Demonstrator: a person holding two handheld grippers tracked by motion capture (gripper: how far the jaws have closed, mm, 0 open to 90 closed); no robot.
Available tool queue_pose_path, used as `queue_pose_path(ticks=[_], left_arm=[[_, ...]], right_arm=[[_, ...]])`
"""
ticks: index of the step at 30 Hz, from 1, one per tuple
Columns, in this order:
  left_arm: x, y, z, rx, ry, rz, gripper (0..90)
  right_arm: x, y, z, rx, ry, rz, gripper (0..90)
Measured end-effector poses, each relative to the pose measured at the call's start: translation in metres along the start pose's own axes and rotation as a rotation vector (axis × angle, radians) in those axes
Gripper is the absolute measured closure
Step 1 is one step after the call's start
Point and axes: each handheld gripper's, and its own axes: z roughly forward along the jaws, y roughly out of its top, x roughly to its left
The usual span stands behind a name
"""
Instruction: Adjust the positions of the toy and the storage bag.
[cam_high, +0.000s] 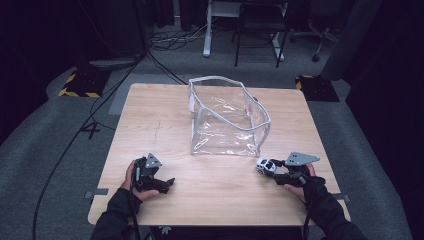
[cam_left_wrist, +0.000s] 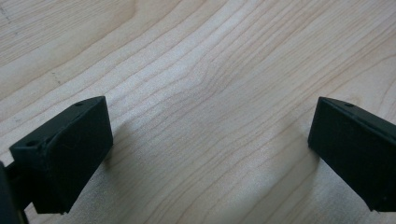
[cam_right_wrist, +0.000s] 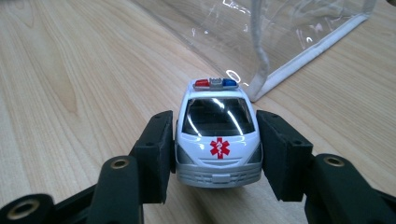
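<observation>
A white toy ambulance (cam_right_wrist: 217, 135) with a red star on its hood and red and blue roof lights sits between the jaws of my right gripper (cam_right_wrist: 215, 154), which is shut on its sides. In the high view the ambulance (cam_high: 265, 165) is at the table's right front, just off the near right corner of a clear plastic pouch (cam_high: 227, 117) with white piping, and the right gripper (cam_high: 274, 170) is behind it. My left gripper (cam_high: 169, 184) rests at the left front, jaws wide apart over bare wood (cam_left_wrist: 210, 121) with nothing between them.
The wooden table (cam_high: 150, 115) stands on grey carpet. The pouch's open top faces up at the table's middle back. Cables, chair legs and a desk frame (cam_high: 207, 35) lie beyond the far edge. Black-and-yellow striped pads (cam_high: 80, 85) sit at both far corners.
</observation>
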Motion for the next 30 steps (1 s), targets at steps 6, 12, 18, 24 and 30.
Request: queue_pose_path(ticks=[6,12,18,24,30], left_arm=[[0.0,0.0,0.0,0.0,0.0,0.0,0.1],[0.0,0.0,0.0,0.0,0.0,0.0,0.1],[0.0,0.0,0.0,0.0,0.0,0.0,0.1],[0.0,0.0,0.0,0.0,0.0,0.0,0.1],[0.0,0.0,0.0,-0.001,0.001,0.0,0.1]], right_arm=[[-0.006,0.0,-0.004,-0.006,-0.028,0.013,48.7],[-0.009,0.0,-0.005,-0.009,-0.042,0.024,48.8],[-0.014,0.002,-0.011,-0.04,-0.057,0.047,48.8],[-0.019,0.002,-0.014,-0.058,-0.068,0.063,48.8],[-0.021,0.003,-0.016,-0.064,-0.073,0.071,48.8]])
